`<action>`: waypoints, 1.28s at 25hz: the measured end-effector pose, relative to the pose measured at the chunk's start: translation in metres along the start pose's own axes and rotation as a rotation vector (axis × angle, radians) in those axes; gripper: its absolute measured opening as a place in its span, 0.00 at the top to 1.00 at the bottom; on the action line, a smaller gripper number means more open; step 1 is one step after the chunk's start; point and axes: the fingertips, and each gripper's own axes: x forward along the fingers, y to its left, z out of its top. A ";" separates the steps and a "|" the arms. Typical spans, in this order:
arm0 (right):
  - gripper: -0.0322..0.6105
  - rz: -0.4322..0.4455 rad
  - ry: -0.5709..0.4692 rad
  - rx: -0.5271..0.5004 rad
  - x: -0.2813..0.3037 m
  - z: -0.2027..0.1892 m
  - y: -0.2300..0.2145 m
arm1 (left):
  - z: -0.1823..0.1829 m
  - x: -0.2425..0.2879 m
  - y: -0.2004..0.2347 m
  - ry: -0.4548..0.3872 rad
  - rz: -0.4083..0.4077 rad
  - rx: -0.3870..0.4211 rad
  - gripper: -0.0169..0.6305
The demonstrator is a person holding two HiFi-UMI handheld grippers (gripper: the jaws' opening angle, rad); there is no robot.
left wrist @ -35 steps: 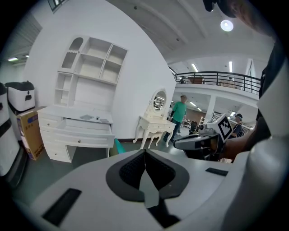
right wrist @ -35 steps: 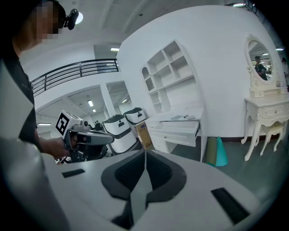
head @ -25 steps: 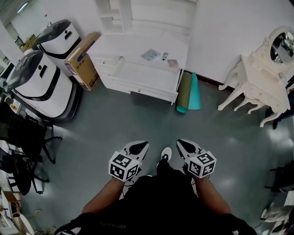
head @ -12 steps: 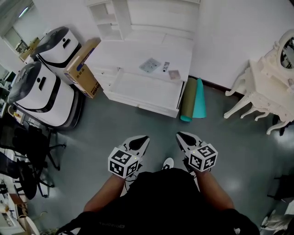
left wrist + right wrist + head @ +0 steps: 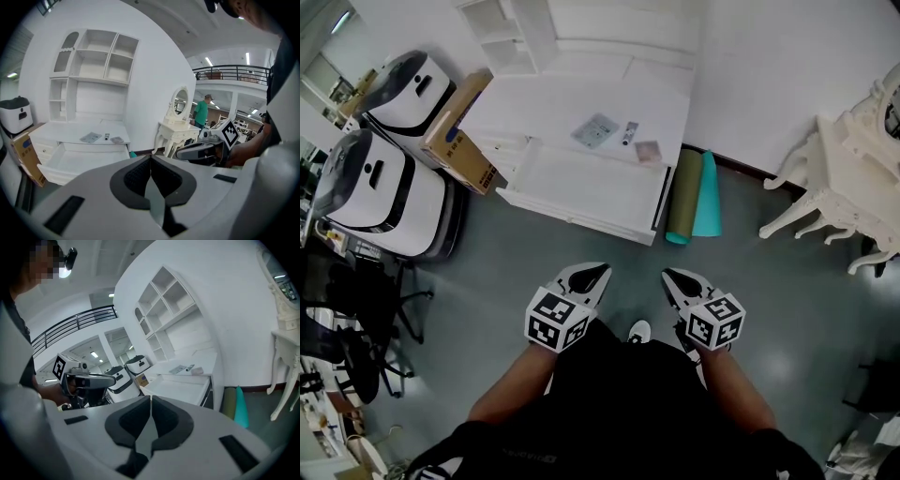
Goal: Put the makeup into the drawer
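The makeup lies on the white desk top: a flat grey packet [image 5: 595,129], a small tube [image 5: 629,131] and a pinkish compact [image 5: 648,151]. Below them the desk's drawer [image 5: 581,183] stands pulled out and looks bare inside. My left gripper [image 5: 598,272] and right gripper [image 5: 668,277] hover side by side over the grey floor, well short of the desk, both shut with nothing between the jaws. The left gripper view shows the packet [image 5: 91,137] and the drawer [image 5: 79,159] far ahead. In the right gripper view the drawer [image 5: 180,386] is ahead and to the right.
Two white machines [image 5: 384,178] and a cardboard box [image 5: 455,131] stand left of the desk. Rolled green and teal mats [image 5: 694,195] lie by its right side. A white dressing table [image 5: 853,169] is at the far right, a black chair [image 5: 356,319] at the left edge.
The desk and its open drawer have come nearer and shifted left in the head view as the person stepped forward. Both grippers travelled along, still shut.
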 end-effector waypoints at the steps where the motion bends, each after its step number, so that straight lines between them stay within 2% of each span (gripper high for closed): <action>1: 0.91 -0.005 0.000 0.010 0.002 0.000 -0.005 | -0.001 0.004 0.004 0.010 0.002 -0.003 0.96; 7: 0.91 -0.032 0.004 0.032 0.014 0.004 -0.025 | 0.002 0.026 0.023 0.040 -0.020 -0.013 0.96; 14: 0.91 -0.088 -0.020 0.048 0.040 0.029 -0.051 | 0.030 0.058 0.055 0.030 -0.072 0.017 0.96; 26: 0.91 -0.168 -0.010 0.064 0.142 0.082 -0.082 | 0.066 0.093 0.169 0.037 -0.106 0.028 0.96; 30: 0.91 -0.218 -0.030 0.111 0.171 0.099 -0.095 | 0.076 0.109 0.203 0.052 -0.150 0.052 0.96; 32: 0.91 -0.236 -0.046 0.165 0.184 0.103 -0.101 | 0.076 0.117 0.219 0.070 -0.179 0.063 0.96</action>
